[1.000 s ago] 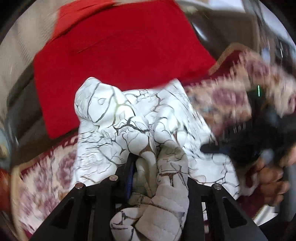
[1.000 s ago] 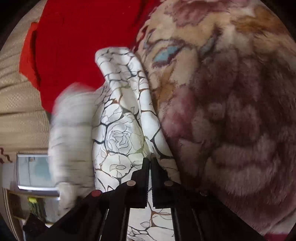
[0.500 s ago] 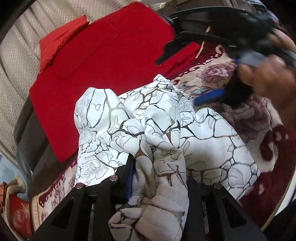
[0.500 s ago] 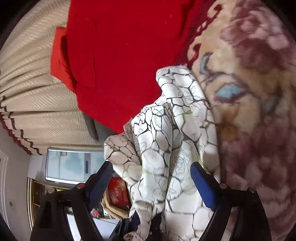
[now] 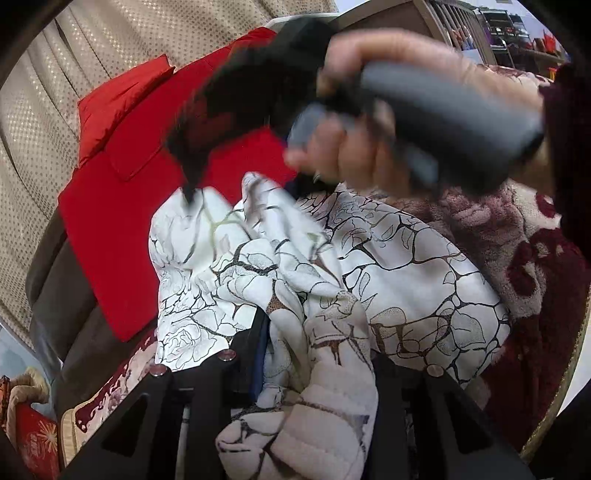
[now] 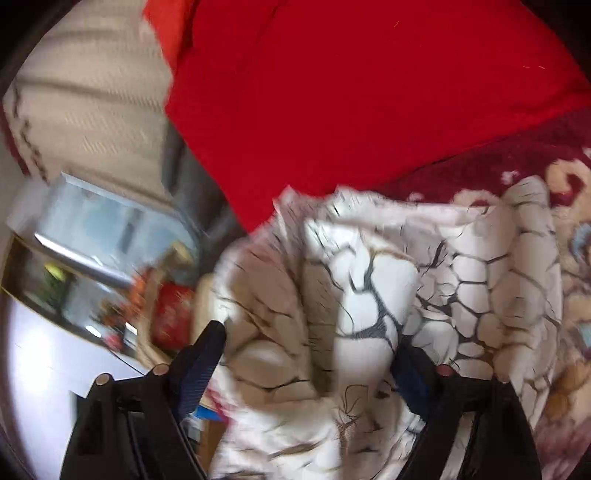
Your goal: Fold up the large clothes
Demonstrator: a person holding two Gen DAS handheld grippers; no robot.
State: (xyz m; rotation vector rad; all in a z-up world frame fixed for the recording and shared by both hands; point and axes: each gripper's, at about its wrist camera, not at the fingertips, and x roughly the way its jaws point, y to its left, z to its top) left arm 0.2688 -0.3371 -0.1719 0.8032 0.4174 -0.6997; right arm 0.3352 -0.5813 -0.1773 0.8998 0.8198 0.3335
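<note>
Patterned maroon bedding point(image 5: 517, 236) carries the white crackle-print garment point(image 5: 406, 266), bunched lengthwise toward a far red cloth point(image 5: 122, 229). Nearest, the left gripper point(image 5: 317, 354) clamps its near end; the right gripper point(image 6: 310, 354), jaws closing around a far fold, pads not visibly pressing.

Beige curtain point(image 5: 48, 122) w/ small dotted weave hangs behind, running top left to lower left. In front of it a red cushion point(image 5: 122, 99) and red cloth point(image 6: 369, 92) lie over a dark grey seat point(image 5: 62, 295). Plush blanket point(image 5: 517, 258), maroon w/ cream flowers, covers the bed at right. Shelving point(image 5: 506, 33) far top right (contents too small to tell). Bright window point(image 6: 92, 229), blurred, at left in right wrist view.
</note>
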